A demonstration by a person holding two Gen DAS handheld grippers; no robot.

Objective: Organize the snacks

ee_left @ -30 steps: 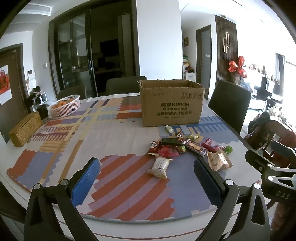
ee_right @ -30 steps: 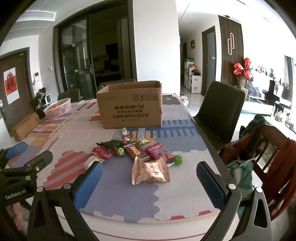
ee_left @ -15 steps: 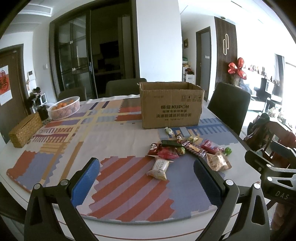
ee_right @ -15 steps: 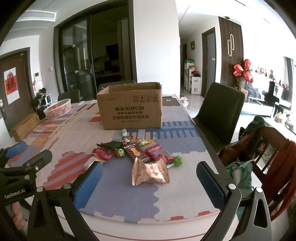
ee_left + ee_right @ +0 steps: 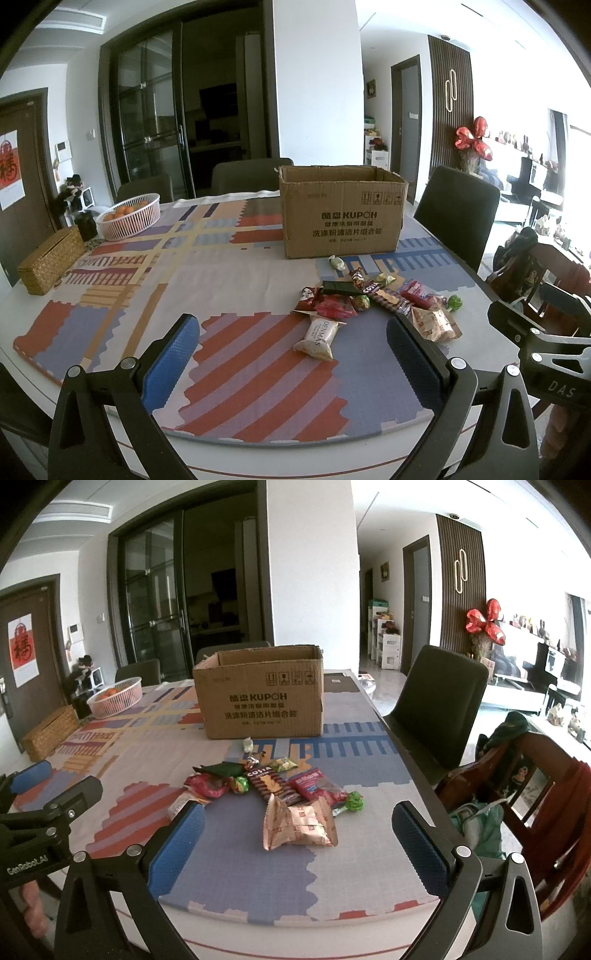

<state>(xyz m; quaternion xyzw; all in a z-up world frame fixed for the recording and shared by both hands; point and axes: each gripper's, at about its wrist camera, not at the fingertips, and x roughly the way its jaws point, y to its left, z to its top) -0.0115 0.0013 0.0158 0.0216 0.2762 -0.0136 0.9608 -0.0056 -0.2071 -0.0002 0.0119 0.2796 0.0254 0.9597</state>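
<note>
A pile of wrapped snacks [image 5: 373, 299] lies on the patterned table mat in front of an open cardboard box [image 5: 341, 210]. It holds a white DENMAS pack [image 5: 318, 338], a shiny tan bag [image 5: 299, 823], a brown COSTA bar [image 5: 267, 781] and small candies. The box also shows in the right wrist view [image 5: 260, 694]. My left gripper [image 5: 291, 362] is open and empty above the near table edge, left of the pile. My right gripper [image 5: 295, 843] is open and empty, just short of the tan bag.
A white basket of oranges [image 5: 129, 219] and a woven box [image 5: 51, 260] stand at the far left. Dark chairs [image 5: 439, 705] stand at the far and right sides. A wooden chair with clothes [image 5: 524, 794] is at the right. The round table edge [image 5: 295, 938] is close below.
Both views sit slightly farther back from the snacks and box than a second ago. Both grippers stay open and nothing on the table has moved.
</note>
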